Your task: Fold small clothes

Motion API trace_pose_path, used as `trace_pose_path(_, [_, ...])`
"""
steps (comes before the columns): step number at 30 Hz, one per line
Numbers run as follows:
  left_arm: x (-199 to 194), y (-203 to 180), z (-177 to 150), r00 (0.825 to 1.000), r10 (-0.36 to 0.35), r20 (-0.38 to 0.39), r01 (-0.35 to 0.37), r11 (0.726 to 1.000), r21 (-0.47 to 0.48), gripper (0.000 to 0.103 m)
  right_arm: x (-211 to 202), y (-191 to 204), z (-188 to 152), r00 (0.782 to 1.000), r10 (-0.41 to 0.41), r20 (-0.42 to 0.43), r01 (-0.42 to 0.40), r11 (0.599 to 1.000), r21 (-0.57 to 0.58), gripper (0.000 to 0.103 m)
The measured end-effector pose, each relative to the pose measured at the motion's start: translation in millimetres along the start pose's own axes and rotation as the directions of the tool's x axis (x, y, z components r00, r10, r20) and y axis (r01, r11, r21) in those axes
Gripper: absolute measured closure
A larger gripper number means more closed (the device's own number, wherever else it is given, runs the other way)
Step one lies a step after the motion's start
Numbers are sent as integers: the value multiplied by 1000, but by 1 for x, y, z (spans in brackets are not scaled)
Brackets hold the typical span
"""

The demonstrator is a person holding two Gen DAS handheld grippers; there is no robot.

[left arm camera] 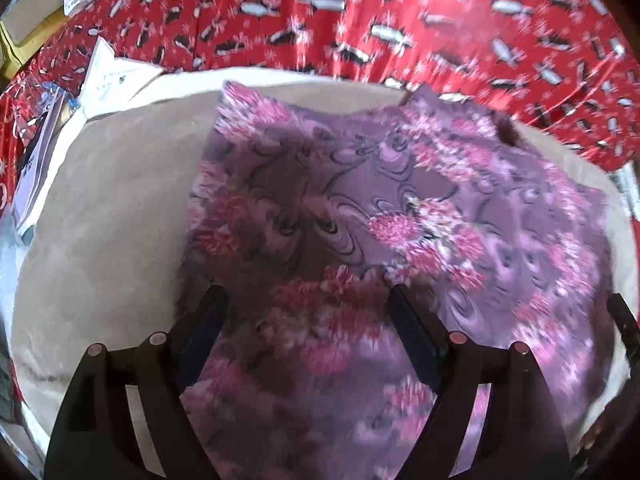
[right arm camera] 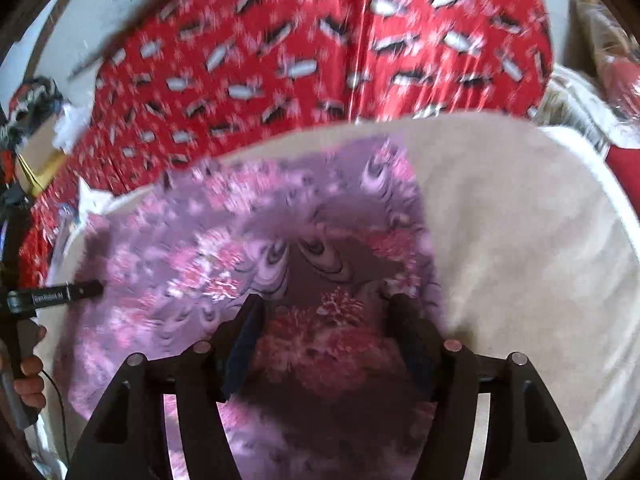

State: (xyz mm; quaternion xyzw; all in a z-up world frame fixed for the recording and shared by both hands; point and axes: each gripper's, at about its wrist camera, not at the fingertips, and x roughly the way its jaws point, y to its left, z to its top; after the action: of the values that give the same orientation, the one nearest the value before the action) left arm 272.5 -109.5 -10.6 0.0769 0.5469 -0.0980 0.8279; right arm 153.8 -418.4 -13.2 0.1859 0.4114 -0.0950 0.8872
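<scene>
A small purple garment with pink flower print point(left arm camera: 360, 208) lies spread on a beige pad point(left arm camera: 112, 220). My left gripper point(left arm camera: 308, 300) hangs over its near left part, open, with the cloth below the fingers and nothing pinched. In the right wrist view the same garment point(right arm camera: 240, 264) covers the left half of the pad point(right arm camera: 520, 240). My right gripper point(right arm camera: 325, 304) is open above the garment's near right edge. The left gripper point(right arm camera: 86, 290) shows at the left edge, held by a hand point(right arm camera: 28, 364). Both views are motion-blurred.
A red cloth with a white-and-black print point(left arm camera: 360, 20) covers the surface beyond the pad. White papers and packets point(left arm camera: 104, 76) and a cardboard box point(left arm camera: 28, 36) lie at the far left. Plastic-wrapped items point(right arm camera: 608, 52) sit at the far right.
</scene>
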Motion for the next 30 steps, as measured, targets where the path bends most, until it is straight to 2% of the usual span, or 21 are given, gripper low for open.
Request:
trace_pose_path(4, [-8, 16, -20, 998, -66, 10, 67, 997, -27, 20, -31, -20, -11, 995, 50, 88, -56, 996, 66, 37])
trace_pose_path(6, [12, 21, -34, 997, -45, -56, 43, 998, -43, 19, -21, -25, -20, 999, 20, 24, -22, 998, 62, 37])
trace_pose_path(8, [14, 28, -40, 996, -75, -39, 71, 994, -79, 17, -4, -30, -31, 997, -2, -77, 6, 998, 56, 38])
trace_pose_path(9, [12, 30, -40, 995, -86, -48, 82, 993, -89, 17, -9, -28, -31, 999, -3, -37, 4, 999, 41, 38])
trace_pose_path(12, [6, 44, -35, 983, -163, -84, 151, 980, -132, 17, -22, -20, -25, 999, -6, -41, 8, 999, 50, 39])
trace_pose_path(13, [4, 49, -34, 982, -171, -82, 158, 977, -141, 17, -34, -15, -24, 1000, 12, 6, -13, 999, 38, 37])
trace_pose_path(16, [7, 62, -32, 974, -198, -109, 177, 968, -176, 17, -45, -2, -29, 998, 13, 69, -12, 1000, -19, 37])
trace_pose_path(18, [16, 67, -35, 966, -210, -151, 178, 964, -199, 17, -27, 1, -35, 1000, 1, -5, -1, 999, -44, 36])
trace_pose_path(19, [19, 69, -35, 963, -215, -163, 181, 962, -203, 17, -11, 1, -39, 996, -39, -86, 34, 998, -58, 36])
trace_pose_path(20, [19, 72, -34, 962, -221, -161, 186, 961, -205, 18, -3, 0, -41, 991, -61, -121, 53, 996, -65, 37])
trace_pose_path(22, [14, 82, -28, 962, -243, -124, 210, 950, -230, 18, -19, 4, -32, 998, -62, -24, 62, 998, -24, 37])
trace_pose_path(23, [11, 89, -23, 953, -286, -100, 248, 927, -281, 18, -24, 5, -26, 999, -48, 5, 48, 999, 1, 36])
trace_pose_path(25, [7, 92, -12, 924, -379, -50, 337, 870, -361, 18, -31, 17, -9, 996, 34, 85, -37, 999, 32, 36])
trace_pose_path(26, [6, 89, -6, 917, -398, -32, 359, 857, -369, 17, -30, 25, -2, 993, 66, 101, -69, 997, 25, 36])
trace_pose_path(27, [6, 83, 0, 915, -403, -23, 369, 858, -358, 17, -25, 37, 4, 990, 99, 106, -100, 995, 12, 36])
trace_pose_path(29, [11, 61, 14, 927, -373, -29, 349, 890, -294, 17, -9, 65, 13, 982, 161, 96, -160, 987, -18, 40])
trace_pose_path(30, [17, 51, 21, 931, -361, -42, 339, 903, -263, 18, 6, 84, 17, 974, 210, 83, -208, 978, -32, 45])
